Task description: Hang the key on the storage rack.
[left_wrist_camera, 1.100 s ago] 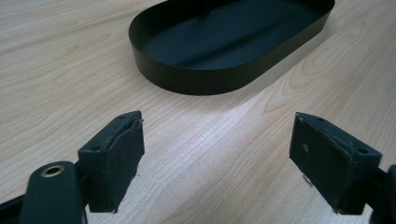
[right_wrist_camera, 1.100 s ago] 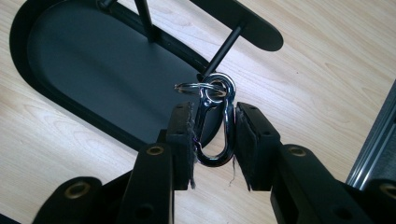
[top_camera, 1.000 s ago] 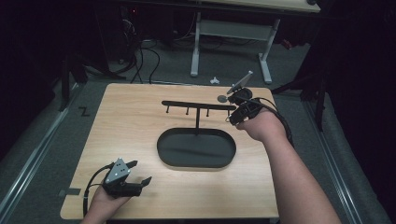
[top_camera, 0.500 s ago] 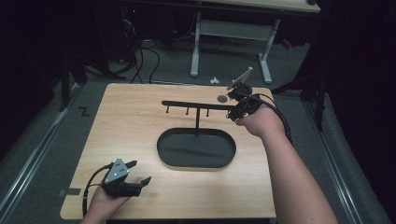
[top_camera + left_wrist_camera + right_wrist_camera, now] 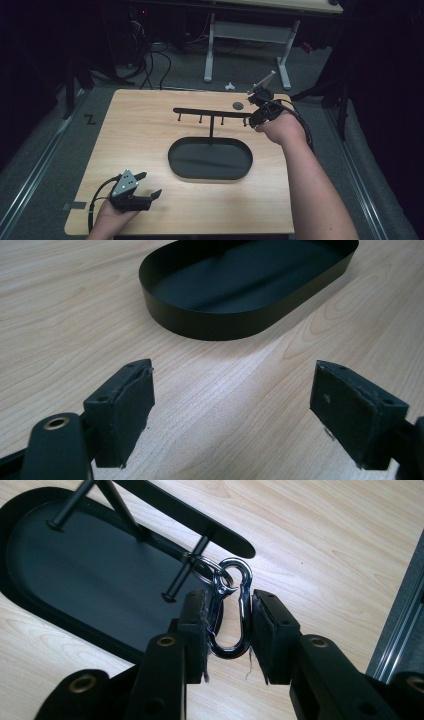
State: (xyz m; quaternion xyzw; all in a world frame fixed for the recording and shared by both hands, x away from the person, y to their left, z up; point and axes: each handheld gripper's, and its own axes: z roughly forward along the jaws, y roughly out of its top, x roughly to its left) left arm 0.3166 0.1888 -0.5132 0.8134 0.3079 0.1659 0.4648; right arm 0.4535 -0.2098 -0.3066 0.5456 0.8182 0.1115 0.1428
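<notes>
A silver carabiner (image 5: pixel 231 611) sits between the jaws of the right hand-held gripper (image 5: pixel 230 630), clenched on it at the centre of the right gripper view, its ring hooked over the end peg of the black rack (image 5: pixel 212 113). That gripper has edged slightly toward the upper right of the high view since a second ago, while the left hand-held gripper (image 5: pixel 148 186) stays released at lower left on the tabletop (image 5: pixel 145 130). The black oval tray (image 5: pixel 210 158) holds only the rack's post.

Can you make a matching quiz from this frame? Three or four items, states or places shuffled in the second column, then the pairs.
1. silver metal carabiner
2. black oval tray
3. left gripper
4. small dark round disc

a. open, nothing between its jaws
b. lying on the table beyond the hook bar
c. between the right gripper's jaws, its ring on a peg
d. base of the stand, mid-table

Pairs: 1-c, 2-d, 3-a, 4-b
</notes>
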